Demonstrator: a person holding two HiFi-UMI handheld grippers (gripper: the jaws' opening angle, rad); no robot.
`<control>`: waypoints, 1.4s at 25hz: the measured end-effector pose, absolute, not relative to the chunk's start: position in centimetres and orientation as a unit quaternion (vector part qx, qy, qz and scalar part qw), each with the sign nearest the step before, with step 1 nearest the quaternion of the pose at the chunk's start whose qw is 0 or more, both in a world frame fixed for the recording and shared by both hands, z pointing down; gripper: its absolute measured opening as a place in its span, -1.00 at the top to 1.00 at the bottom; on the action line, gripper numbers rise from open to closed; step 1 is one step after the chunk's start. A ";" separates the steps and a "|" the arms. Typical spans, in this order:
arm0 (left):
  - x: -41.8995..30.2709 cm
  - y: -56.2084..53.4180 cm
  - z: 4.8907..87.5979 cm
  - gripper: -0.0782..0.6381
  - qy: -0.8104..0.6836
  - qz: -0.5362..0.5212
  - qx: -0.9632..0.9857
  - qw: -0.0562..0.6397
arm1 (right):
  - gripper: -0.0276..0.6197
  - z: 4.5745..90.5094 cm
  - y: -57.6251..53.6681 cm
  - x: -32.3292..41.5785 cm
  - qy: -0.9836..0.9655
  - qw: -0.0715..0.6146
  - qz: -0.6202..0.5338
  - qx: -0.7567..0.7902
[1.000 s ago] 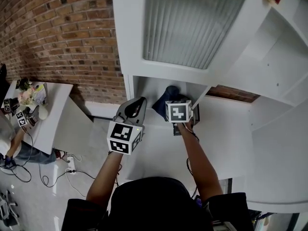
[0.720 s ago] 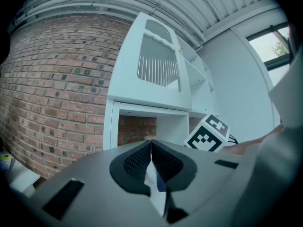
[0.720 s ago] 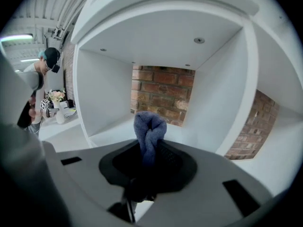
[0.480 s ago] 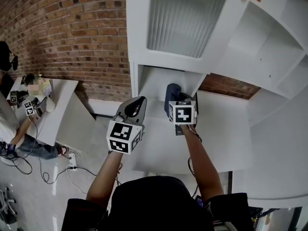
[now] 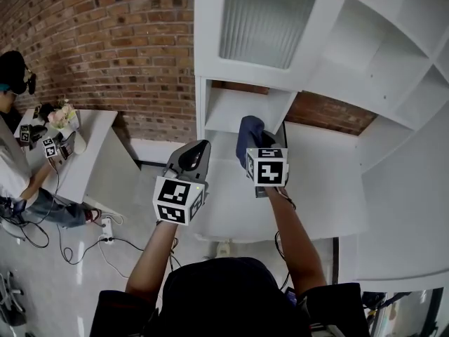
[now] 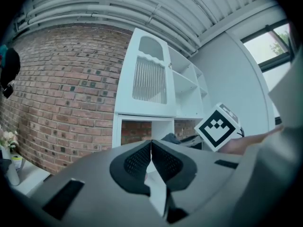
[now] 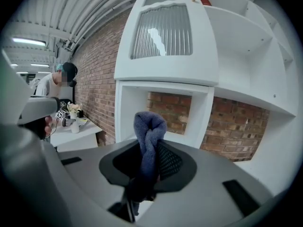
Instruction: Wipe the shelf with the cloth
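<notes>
- Blue, towel-like cloth [image 7: 149, 126] is bunched into a soft roll and clamped between the jaws of the right gripper [image 7: 150, 157]. Its folded end stands up above them and a short tail hangs below.
- From the head view, that gripper is held up in front of the white shelf unit [image 5: 207, 48]. The cloth sits near the mouth of the low open compartment [image 5: 231, 109], and as far as I can tell it touches no board.
- Left gripper [image 6: 151, 150] has its jaws pressed together on nothing. It hovers just beside the right one, clear of the shelf.
- The cloth looks light, limp and easily squashed. It should drag over the painted boards rather than slide, and it is unlikely to slip from the ribbed pads.
- The hold at the middle of the bunch seems sound, since it leaves a padded end free to press on the surface.
- Wiping does not look begun. The next move likely means laying the folded end flat on a board with light pressure; press too hard and the jaw tips could scrape the paint.
- Brick wall [image 5: 105, 48] stands behind, and a person [image 5: 12, 167] sits at a bench [image 5: 88, 146] well apart on the left.
</notes>
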State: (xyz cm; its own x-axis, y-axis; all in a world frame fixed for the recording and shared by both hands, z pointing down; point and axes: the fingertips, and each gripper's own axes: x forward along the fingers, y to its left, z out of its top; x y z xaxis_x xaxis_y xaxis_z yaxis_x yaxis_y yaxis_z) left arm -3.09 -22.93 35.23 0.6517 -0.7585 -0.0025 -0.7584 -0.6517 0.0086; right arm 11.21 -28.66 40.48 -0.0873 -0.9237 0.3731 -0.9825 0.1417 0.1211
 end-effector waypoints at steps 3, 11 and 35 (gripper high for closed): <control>-3.4 -21.3 35.3 0.73 -0.412 -0.004 0.911 0.006 | 0.63 40.1 -27.0 10.6 -0.734 0.172 0.077 0.652; -5.4 -19.4 35.4 0.73 -0.412 -0.009 0.911 0.008 | 0.63 37.9 -23.3 7.8 -0.750 0.141 0.049 0.645; -1.9 -18.4 34.4 0.73 -0.416 -0.013 0.909 0.002 | 0.63 35.1 -19.4 7.0 -0.796 0.111 0.013 0.596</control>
State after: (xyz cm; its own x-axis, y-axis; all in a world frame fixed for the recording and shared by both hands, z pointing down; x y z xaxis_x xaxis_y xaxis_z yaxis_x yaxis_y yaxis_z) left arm -1.93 -18.42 34.42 0.6531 -0.7569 -0.0218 -0.7568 -0.6534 0.0152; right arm 6.98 -19.36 35.12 -0.2662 -0.9447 0.1914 -0.9503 0.2904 0.1118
